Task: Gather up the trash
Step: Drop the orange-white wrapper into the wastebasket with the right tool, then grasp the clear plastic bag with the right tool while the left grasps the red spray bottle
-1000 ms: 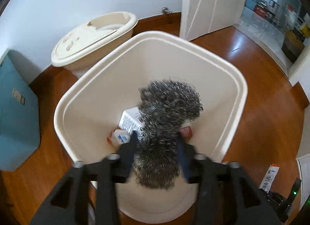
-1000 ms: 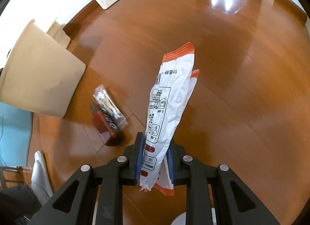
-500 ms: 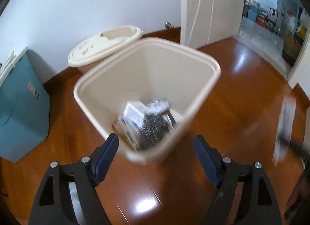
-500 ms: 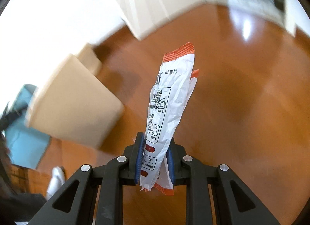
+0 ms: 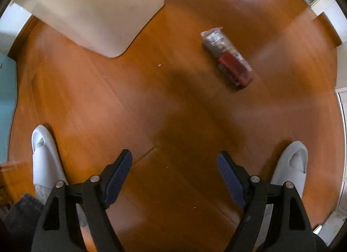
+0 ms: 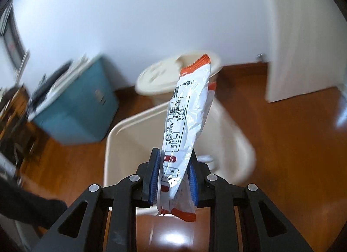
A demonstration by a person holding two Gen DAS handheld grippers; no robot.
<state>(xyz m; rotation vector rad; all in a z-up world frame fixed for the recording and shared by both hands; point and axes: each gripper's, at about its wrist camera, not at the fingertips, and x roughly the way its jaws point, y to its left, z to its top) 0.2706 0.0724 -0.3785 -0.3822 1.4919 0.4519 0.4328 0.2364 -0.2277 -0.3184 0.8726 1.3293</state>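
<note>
My left gripper (image 5: 174, 165) is spread wide with nothing between the blue pads (image 5: 121, 166), pointing down at the wood floor (image 5: 134, 100). A red and clear wrapper (image 5: 226, 57) lies flat on the floor ahead and to the right, well apart from the fingers, bare floor between us. The cream bin (image 5: 104, 9) shows only its outer wall at upper left, standing on the floor, apart from the wrapper. My two white slippers flank the gripper: left slipper (image 5: 44, 158) by the left finger, right slipper (image 5: 291, 165) by the right one. A teal surface sits at the far left edge.

My right gripper (image 6: 173, 174) is clamped on a white packet with orange ends (image 6: 186, 117); pads pinch its lower part, the rest sticks up and tilts right, lower orange edge hanging out below the jaws. The packet covers the middle of this view. Behind it the open cream bin (image 6: 121, 130) stands on the floor; something small and white shows inside by the packet's right edge, too blurred to name. A second cream container with a lid (image 6: 156, 76) is behind the bin against the white wall (image 6: 151, 13). A teal box (image 6: 78, 109) is left of the bin, just beside it, with blurred clutter on top. A white door panel (image 6: 303, 46) is at right. Dark blurred shape at lower left, cannot tell what
</note>
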